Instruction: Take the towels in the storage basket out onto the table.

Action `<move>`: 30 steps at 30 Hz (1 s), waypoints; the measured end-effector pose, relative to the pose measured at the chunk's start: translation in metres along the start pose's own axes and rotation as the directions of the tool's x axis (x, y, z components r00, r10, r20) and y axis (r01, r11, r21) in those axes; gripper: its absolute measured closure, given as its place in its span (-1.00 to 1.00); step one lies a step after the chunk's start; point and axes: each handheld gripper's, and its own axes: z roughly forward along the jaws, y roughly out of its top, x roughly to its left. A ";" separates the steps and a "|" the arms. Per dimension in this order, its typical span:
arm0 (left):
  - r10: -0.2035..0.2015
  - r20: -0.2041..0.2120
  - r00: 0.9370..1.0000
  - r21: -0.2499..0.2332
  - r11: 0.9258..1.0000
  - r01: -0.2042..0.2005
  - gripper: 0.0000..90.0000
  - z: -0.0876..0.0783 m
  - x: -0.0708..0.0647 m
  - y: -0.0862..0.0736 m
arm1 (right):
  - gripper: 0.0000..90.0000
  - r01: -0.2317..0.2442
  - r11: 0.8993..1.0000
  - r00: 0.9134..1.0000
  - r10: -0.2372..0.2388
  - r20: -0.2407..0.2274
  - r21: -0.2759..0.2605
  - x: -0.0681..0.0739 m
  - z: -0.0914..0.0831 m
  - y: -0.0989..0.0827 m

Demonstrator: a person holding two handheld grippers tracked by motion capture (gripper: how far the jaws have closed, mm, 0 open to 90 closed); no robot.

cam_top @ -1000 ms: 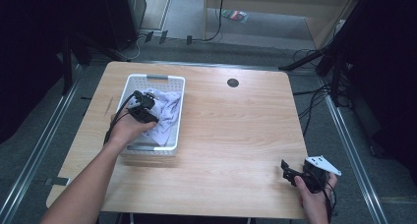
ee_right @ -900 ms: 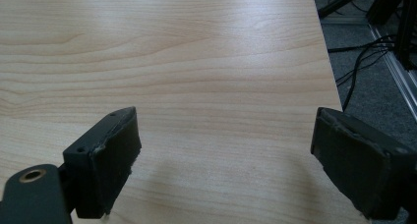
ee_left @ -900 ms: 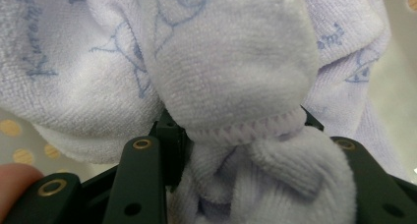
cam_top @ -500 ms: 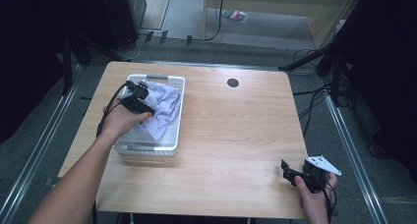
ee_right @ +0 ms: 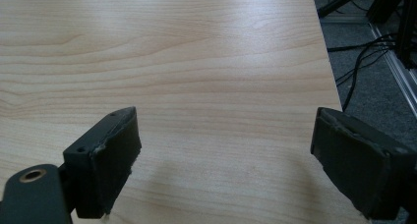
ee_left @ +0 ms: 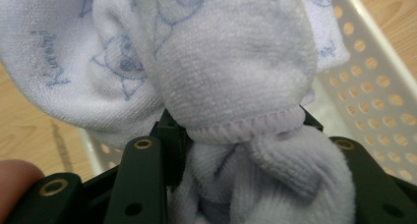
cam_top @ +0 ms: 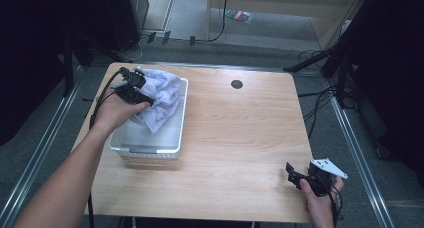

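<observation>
The left gripper (ee_left: 236,150) clamps a bunched white towel (ee_left: 231,81), which hangs partly above the basket (cam_top: 150,148), its lower folds inside. So the pick is made; carrying it out and laying it down remain. The right gripper (ee_right: 223,160) waits, jaws spread, over the bare table (ee_right: 206,62).

Bright bench, dark surroundings.
Lit evenly from above; bench (cam_top: 240,133) pale and clear in the high view, room around it sunk in near-black, floor beyond brighter. Soft shadows under the jaws in the right gripper view. Towel (ee_left: 221,71) very close, weave sharp, jaws at the bottom edge slightly soft.
</observation>
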 end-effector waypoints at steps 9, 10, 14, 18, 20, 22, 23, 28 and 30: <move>0.006 -0.009 1.000 -0.049 0.999 -0.007 0.23 -0.034 0.005 0.016 | -0.75 -0.003 1.000 1.000 0.003 -0.001 -0.001 0.000 0.000 0.000; 0.003 -0.007 1.000 -0.058 0.998 -0.003 0.23 -0.037 0.005 0.018 | -0.75 -0.004 1.000 1.000 0.004 -0.002 -0.003 0.000 0.000 0.000; 0.007 0.005 1.000 -0.076 0.997 -0.006 0.23 -0.048 0.004 0.023 | -0.75 0.003 1.000 1.000 -0.003 -0.002 -0.009 0.000 0.000 0.000; 0.007 0.008 1.000 -0.087 0.996 -0.006 0.22 -0.055 0.001 0.029 | -0.75 0.009 1.000 1.000 -0.009 0.005 -0.023 0.002 -0.001 -0.001; 0.010 0.008 1.000 -0.096 0.995 -0.009 0.22 -0.059 0.000 0.031 | -0.79 0.021 0.999 1.000 -0.020 0.019 -0.046 0.003 -0.003 -0.001; 0.014 0.015 1.000 -0.100 0.995 -0.013 0.22 -0.062 -0.002 0.034 | -0.92 0.035 0.996 0.999 -0.032 0.037 -0.077 0.005 -0.005 -0.002; 0.017 0.011 1.000 -0.105 0.994 -0.016 0.22 -0.064 -0.002 0.035 | -0.97 0.043 0.995 0.998 -0.039 0.044 -0.090 0.007 -0.006 -0.003; 0.018 0.013 1.000 -0.118 0.993 -0.016 0.22 -0.073 -0.004 0.040 | -0.98 0.067 0.989 0.997 -0.061 0.044 -0.136 0.009 -0.009 -0.005; 0.021 0.017 1.000 -0.123 0.992 -0.019 0.22 -0.076 -0.005 0.042 | -0.98 0.065 0.988 0.997 -0.060 0.038 -0.143 0.009 -0.009 -0.005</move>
